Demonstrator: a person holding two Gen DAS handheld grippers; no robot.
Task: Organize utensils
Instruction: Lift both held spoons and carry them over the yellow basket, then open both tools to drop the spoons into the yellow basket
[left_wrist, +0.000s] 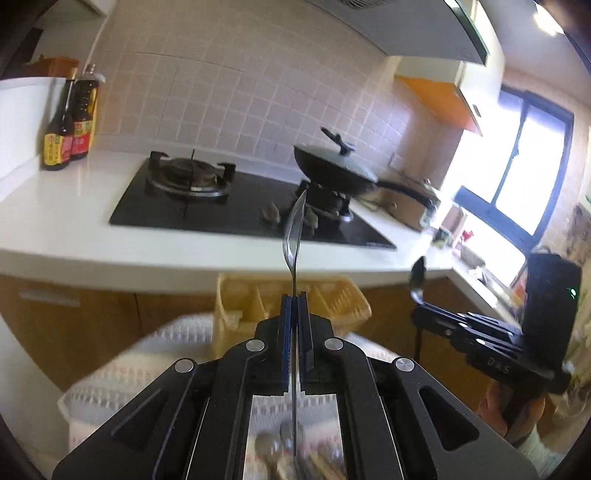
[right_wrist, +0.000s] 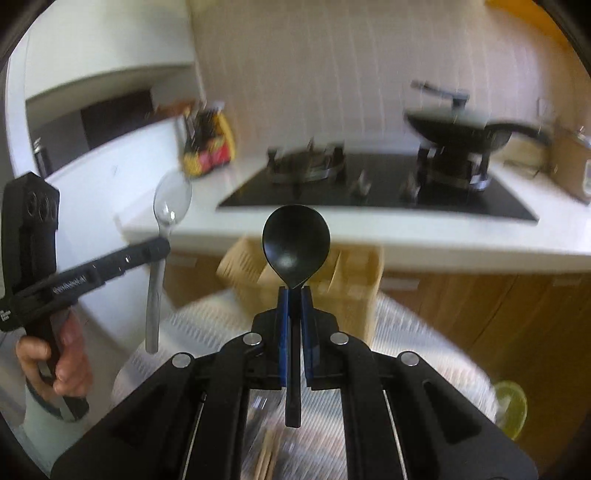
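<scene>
My left gripper (left_wrist: 294, 297) is shut on a metal spoon (left_wrist: 294, 229), held edge-on with its bowl up; it also shows in the right wrist view (right_wrist: 171, 201), with the left gripper (right_wrist: 162, 245) at the left. My right gripper (right_wrist: 294, 290) is shut on a black spoon (right_wrist: 295, 240), bowl up; in the left wrist view it (left_wrist: 418, 275) sits at the right in the right gripper (left_wrist: 419, 304). A yellow divided utensil basket (left_wrist: 343, 299) (right_wrist: 354, 273) stands beyond both grippers on a white cloth (left_wrist: 147, 354). Blurred utensils lie below the grippers.
A white counter (left_wrist: 74, 221) carries a black gas hob (left_wrist: 207, 214), a lidded black wok (left_wrist: 332, 166) and two sauce bottles (left_wrist: 70, 122). Wooden cabinet doors (left_wrist: 74, 325) sit below. A green cup (right_wrist: 511, 408) is at the lower right.
</scene>
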